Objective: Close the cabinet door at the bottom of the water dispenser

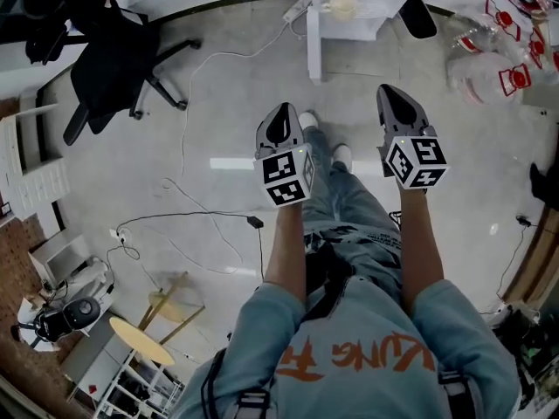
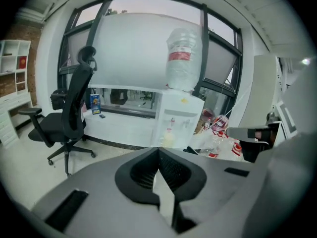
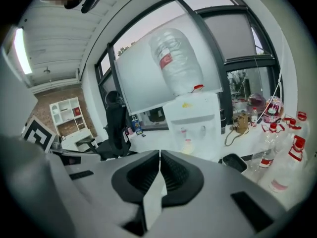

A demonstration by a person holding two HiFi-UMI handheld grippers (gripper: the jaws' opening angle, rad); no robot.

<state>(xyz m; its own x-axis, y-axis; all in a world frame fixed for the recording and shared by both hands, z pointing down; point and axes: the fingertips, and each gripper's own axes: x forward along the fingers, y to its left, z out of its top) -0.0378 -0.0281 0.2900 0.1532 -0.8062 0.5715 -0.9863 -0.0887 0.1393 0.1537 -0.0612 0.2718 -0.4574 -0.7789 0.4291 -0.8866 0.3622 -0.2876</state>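
Well, the person stands on the shiny grey floor [image 1: 218, 129] w/ both arms held out in front. The left gripper [image 1: 283, 112] & the right gripper [image 1: 391, 92] hang in the air side by side, apart from each other, noses tipped down a bit.

In the left gripper view the jaws are pressed together at the tips, w/ nothing btwn them. The right gripper view shows the same: jaws clenched tight, nothing held.

The tall white water dispenser [image 2: 176, 115] stands ahead by the big window, well apart from both grippers. A big clear upside-down water bottle [image 2: 182, 58] w/ a red label sits on top of it. In both gripper views the bottom part of the dispenser is hidden behind the grey gripper bodies.

In the head view the thin white cabinet door [image 1: 314, 51] looks swung out toward the person, seen edge-on at the dispenser's left side. Neither gripper touches it.

A black office chair on wheels [image 1: 113, 59] stands to the left of the dispenser. A heap of clear empty bottles w/ red caps [image 1: 502, 59] lies to its right. A thin white cable [image 1: 186, 120] snakes over the floor btwn the chair & the person.
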